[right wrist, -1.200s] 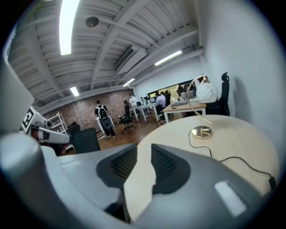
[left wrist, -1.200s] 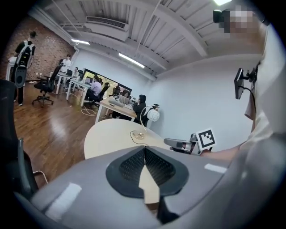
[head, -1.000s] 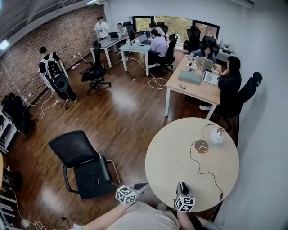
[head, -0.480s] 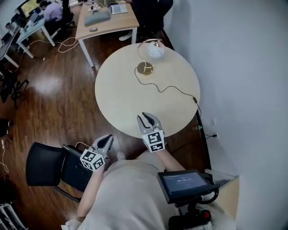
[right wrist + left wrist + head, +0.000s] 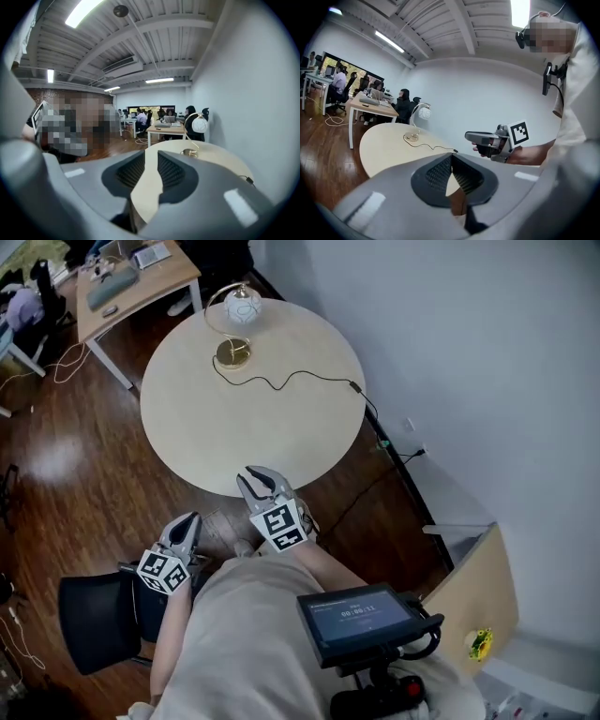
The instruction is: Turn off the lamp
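The lamp [image 5: 242,306] has a white globe on a brass hoop and a round brass base [image 5: 232,353]. It stands at the far side of the round table [image 5: 253,427], and its black cord [image 5: 300,379] trails to the right rim. My right gripper [image 5: 258,480] hovers at the table's near edge, far from the lamp. Its jaws have just been closing a little and stand slightly open with nothing between them [image 5: 151,154]. My left gripper [image 5: 190,521] hangs over the floor beside it, its tips meeting on nothing [image 5: 451,158]. Both gripper views show the lamp [image 5: 424,112] [image 5: 200,125] far ahead.
A black office chair [image 5: 89,620] stands to my lower left. A wooden desk [image 5: 131,287] sits just beyond the table, with people seated at desks farther back [image 5: 401,105]. A white wall [image 5: 469,352] runs along the right, with a socket [image 5: 409,427] near the cord's end.
The head view has swung round, so the table and lamp now sit upper left. Both grippers have come forward; the right one has reached the table's near edge.
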Motion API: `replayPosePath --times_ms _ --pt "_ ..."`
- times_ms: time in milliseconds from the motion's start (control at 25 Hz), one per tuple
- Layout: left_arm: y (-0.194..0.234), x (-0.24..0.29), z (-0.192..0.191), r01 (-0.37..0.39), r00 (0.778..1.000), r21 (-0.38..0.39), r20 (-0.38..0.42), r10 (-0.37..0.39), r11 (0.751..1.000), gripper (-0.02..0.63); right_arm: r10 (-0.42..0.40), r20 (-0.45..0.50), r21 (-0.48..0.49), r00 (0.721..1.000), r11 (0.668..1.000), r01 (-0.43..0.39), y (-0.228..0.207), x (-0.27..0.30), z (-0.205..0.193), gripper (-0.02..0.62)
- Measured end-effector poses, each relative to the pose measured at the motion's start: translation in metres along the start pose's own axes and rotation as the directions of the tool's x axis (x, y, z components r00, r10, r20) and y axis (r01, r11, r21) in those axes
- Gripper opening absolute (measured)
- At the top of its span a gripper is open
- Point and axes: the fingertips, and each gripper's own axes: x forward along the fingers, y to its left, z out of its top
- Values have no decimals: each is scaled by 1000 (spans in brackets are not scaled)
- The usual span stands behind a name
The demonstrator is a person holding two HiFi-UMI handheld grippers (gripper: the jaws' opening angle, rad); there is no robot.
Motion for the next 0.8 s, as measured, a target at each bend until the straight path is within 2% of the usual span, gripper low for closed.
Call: replayPosePath --times_ms 160,240,400,560,800 --pt "20 2 2 29 999 30 -29 -28 999 -23 -44 12 69 999 997 43 9 11 -9 86" --pt "23 12 -12 48 997 6 -57 -48 999 -23 -86 -25 127 996 988 88 6 6 -33 86" --pt "-2 26 -37 96 985 -29 -141 -99 995 -23 -75 -137 203 988 974 102 14 -22 -69 86" --pt "-23 22 -53 144 969 -21 -198 -145 989 -23 -110 -152 232 982 962 144 18 -43 -89 86" --pt "-17 45 -55 132 973 -17 -188 -133 991 -23 -107 -152 249 983 958 143 -16 -32 -92 86"
